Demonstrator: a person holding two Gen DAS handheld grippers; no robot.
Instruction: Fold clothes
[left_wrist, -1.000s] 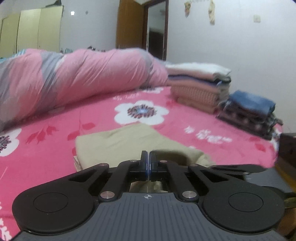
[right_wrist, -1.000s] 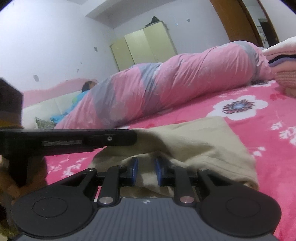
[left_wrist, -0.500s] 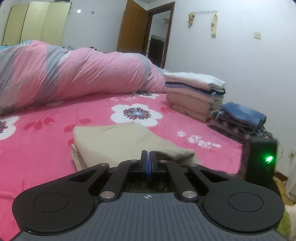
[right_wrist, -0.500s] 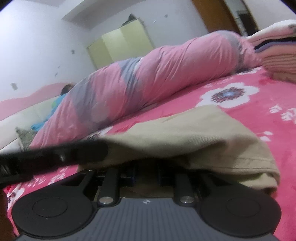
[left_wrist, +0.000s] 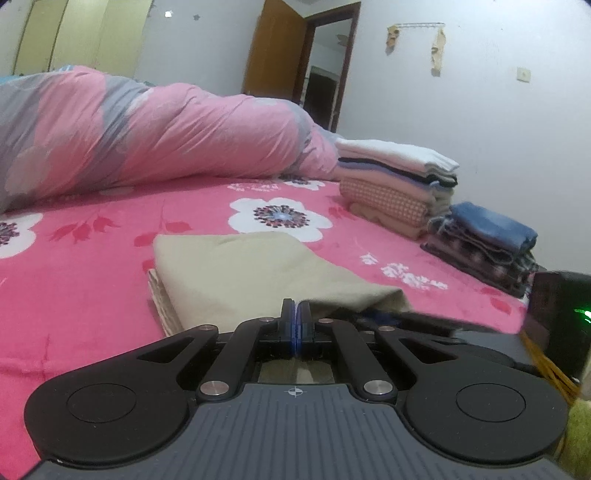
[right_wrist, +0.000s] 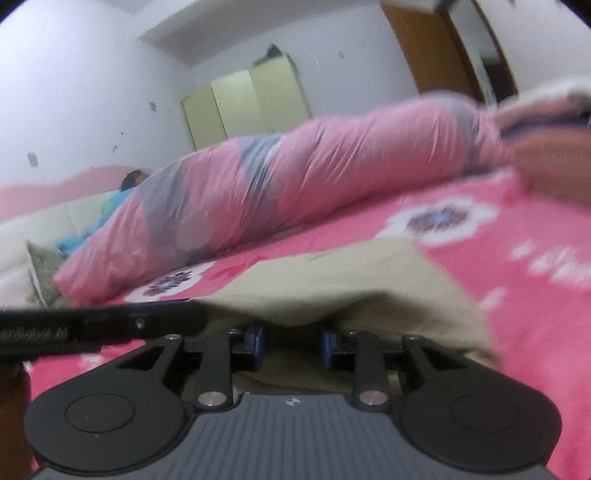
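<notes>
While the beige cloth (left_wrist: 236, 273) is lying folded on the bed (left_wrist: 74, 295) just ahead, the left fingers (left_wrist: 296, 314) are pressed together and the right fingers (right_wrist: 291, 341) are gaping under its edge, likely snagging and undoing layers.

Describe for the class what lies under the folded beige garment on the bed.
The beige garment rests on the pink floral bedspread, which shows all around it. Paler folded layers peek out at its left edge. What the bedspread looks like directly beneath is covered, so it cannot be seen.
</notes>
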